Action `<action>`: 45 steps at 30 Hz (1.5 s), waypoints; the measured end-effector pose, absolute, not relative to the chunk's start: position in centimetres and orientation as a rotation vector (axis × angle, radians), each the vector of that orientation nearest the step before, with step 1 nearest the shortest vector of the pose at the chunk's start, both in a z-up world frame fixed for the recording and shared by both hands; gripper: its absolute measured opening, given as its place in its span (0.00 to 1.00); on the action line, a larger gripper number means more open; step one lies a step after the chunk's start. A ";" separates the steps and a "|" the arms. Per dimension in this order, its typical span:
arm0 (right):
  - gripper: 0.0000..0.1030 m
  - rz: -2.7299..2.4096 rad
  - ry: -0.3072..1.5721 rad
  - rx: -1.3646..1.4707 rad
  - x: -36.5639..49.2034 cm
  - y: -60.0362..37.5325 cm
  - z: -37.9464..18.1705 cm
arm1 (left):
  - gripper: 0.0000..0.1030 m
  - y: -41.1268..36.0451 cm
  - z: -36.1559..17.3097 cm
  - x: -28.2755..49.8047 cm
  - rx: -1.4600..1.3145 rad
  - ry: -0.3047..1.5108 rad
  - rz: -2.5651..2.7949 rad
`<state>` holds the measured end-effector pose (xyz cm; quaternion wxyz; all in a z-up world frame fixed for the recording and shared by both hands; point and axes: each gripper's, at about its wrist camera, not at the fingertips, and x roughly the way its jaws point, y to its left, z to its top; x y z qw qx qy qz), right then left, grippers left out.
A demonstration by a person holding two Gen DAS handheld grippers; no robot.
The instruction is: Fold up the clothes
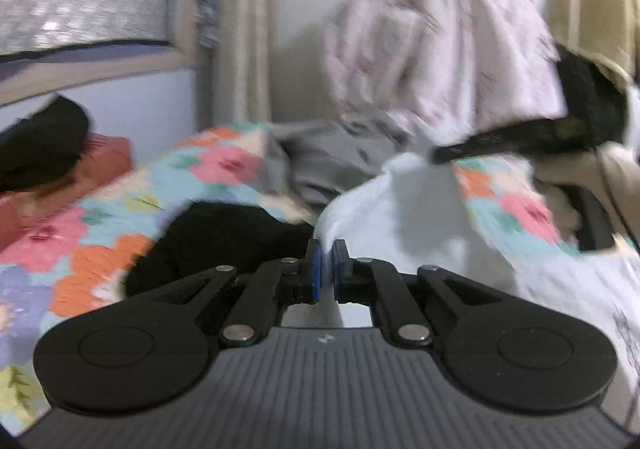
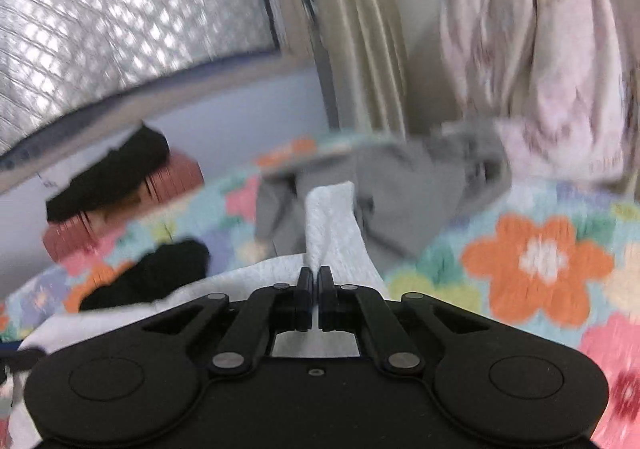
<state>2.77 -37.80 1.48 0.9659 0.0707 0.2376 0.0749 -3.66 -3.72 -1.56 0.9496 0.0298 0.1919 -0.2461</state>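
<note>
Left wrist view: left gripper (image 1: 327,263) pinched narrow on edge of white garment (image 1: 404,209), cloth spreading ahead and right over floral bedspread (image 1: 100,249). Other gripper's finger (image 1: 500,145) clamps far end. Black garment (image 1: 224,237) just left, grey garment (image 1: 336,153) behind. Blurry.

Right wrist view: right gripper (image 2: 314,281) closed tight on white garment (image 2: 332,221), fold sticking up past fingertips; rest trails left below. Grey garment (image 2: 404,189) beyond.

Pink hanging cloth (image 1: 440,45) motion-blurred, white garment (image 2: 332,217) cut off below right tool (image 2: 314,281), grey garment (image 1: 332,153) smeared
</note>
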 end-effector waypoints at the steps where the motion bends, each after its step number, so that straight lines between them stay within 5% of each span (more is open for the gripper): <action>1: 0.02 0.157 0.445 0.134 2.6 -37.8 2.1 | 0.04 -3.7 -1.2 -3.9 0.082 0.357 -0.463; 5: 0.02 0.185 0.430 0.126 3.9 -36.9 2.8 | 0.04 -4.0 -0.5 -5.3 0.199 0.267 -0.425; 11: 0.05 0.102 0.575 0.038 7.5 -34.6 0.5 | 0.07 -3.7 -2.4 -4.8 0.198 0.407 -0.457; 14: 0.15 0.053 0.641 0.069 8.0 -34.7 0.0 | 0.08 -2.1 -3.2 -3.6 0.081 0.524 -0.478; 15: 0.28 0.061 0.653 0.105 7.7 -35.1 0.1 | 0.11 -1.5 -3.5 -3.3 0.042 0.553 -0.481; 16: 0.41 0.057 0.657 0.129 7.3 -35.5 0.4 | 0.18 -0.9 -3.7 -3.0 0.003 0.569 -0.490; 18: 0.49 0.027 0.667 0.168 6.4 -36.7 0.7 | 0.35 -0.6 -4.2 -2.2 -0.028 0.596 -0.502; 19: 0.49 0.026 0.678 0.184 6.0 -37.4 0.7 | 0.43 -0.8 -4.5 -1.9 -0.028 0.606 -0.509; 23: 0.49 0.013 0.840 0.241 5.1 -39.7 -1.5 | 0.41 -2.4 -5.7 -1.0 -0.014 0.633 -0.536; 25: 0.49 -0.004 0.926 0.247 4.9 -40.1 -3.0 | 0.05 -3.3 -6.1 -1.1 0.048 0.624 -0.502; 32: 0.49 0.088 0.949 0.251 5.2 -38.7 -6.2 | 0.05 -3.9 -5.0 -2.7 0.159 0.532 -0.418; 33: 0.35 0.113 0.948 0.186 5.5 -37.8 -6.3 | 0.05 -3.7 -4.9 -2.6 0.157 0.536 -0.406; 34: 0.06 0.115 0.950 0.144 5.6 -37.2 -6.2 | 0.05 -3.4 -5.0 -2.5 0.147 0.544 -0.398; 35: 0.04 0.106 0.933 0.108 5.7 -36.7 -5.8 | 0.05 -3.3 -5.2 -2.2 0.142 0.559 -0.396; 42: 0.05 0.031 0.872 -0.082 5.0 -37.6 -3.1 | 0.10 -3.2 -6.1 -1.6 0.141 0.588 -0.346; 45: 0.27 0.044 0.837 -0.029 2.5 -40.0 -1.3 | 0.16 -2.5 -5.5 -1.7 0.110 0.593 -0.324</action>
